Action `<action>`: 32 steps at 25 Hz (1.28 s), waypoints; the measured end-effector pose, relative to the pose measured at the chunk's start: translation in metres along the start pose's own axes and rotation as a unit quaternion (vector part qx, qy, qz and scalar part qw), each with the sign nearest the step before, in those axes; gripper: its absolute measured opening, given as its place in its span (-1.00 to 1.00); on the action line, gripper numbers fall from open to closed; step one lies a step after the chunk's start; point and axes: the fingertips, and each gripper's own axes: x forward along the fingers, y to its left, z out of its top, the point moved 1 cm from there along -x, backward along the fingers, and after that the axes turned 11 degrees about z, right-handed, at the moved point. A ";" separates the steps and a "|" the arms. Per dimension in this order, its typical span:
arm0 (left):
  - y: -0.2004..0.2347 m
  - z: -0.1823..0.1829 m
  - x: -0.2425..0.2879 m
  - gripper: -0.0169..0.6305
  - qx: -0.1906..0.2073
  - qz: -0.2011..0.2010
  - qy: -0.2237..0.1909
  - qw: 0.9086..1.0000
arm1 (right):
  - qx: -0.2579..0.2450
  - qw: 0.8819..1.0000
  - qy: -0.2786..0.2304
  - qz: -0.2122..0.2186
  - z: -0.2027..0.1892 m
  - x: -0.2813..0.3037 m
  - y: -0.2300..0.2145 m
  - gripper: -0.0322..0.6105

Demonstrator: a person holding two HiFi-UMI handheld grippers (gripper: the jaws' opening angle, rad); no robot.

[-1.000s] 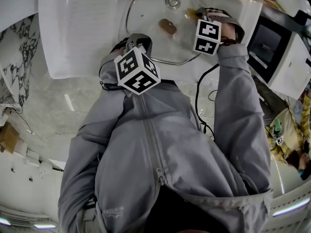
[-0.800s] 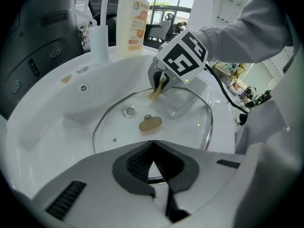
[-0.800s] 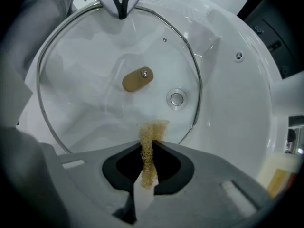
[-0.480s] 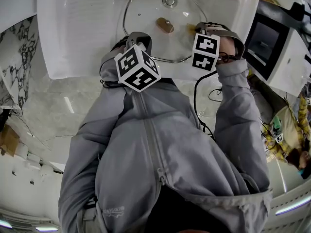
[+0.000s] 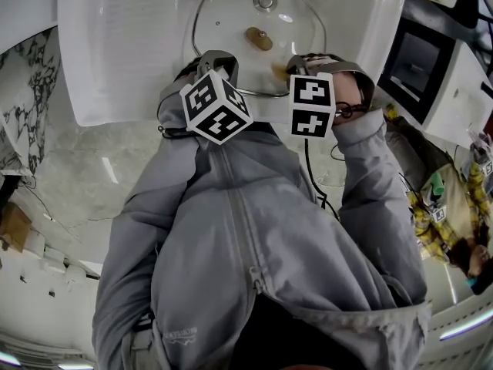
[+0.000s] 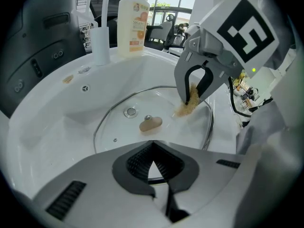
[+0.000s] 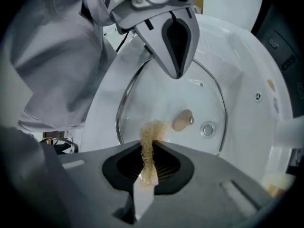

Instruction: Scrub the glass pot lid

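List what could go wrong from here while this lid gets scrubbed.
1. The right gripper pinches only a thin strip of the scrubber; pressing down could pull it loose.
2. The glass pot lid lies in the smooth sink, with the shut left gripper at one edge, so it might slide or pivot.
3. The scrubber could snag on the knob.

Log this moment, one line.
phase: scrubbing | left hand-held gripper: shut, tip at glass pot lid rim | right hand-held gripper: shut on tan scrubber over lid | lid: flat in white sink
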 end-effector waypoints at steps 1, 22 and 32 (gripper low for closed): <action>0.000 0.000 0.000 -0.93 0.000 0.001 0.000 1.000 | -0.004 1.000 0.005 -0.001 0.002 -0.001 0.000 -0.80; 0.019 -0.010 -0.017 -0.93 -0.007 0.053 -0.024 0.998 | 0.098 0.955 -0.264 0.092 0.102 -0.033 -0.006 -0.80; 0.081 -0.002 -0.093 -0.93 -0.173 0.087 -0.187 0.963 | 0.209 0.835 -0.503 -0.073 0.112 -0.119 -0.029 -0.80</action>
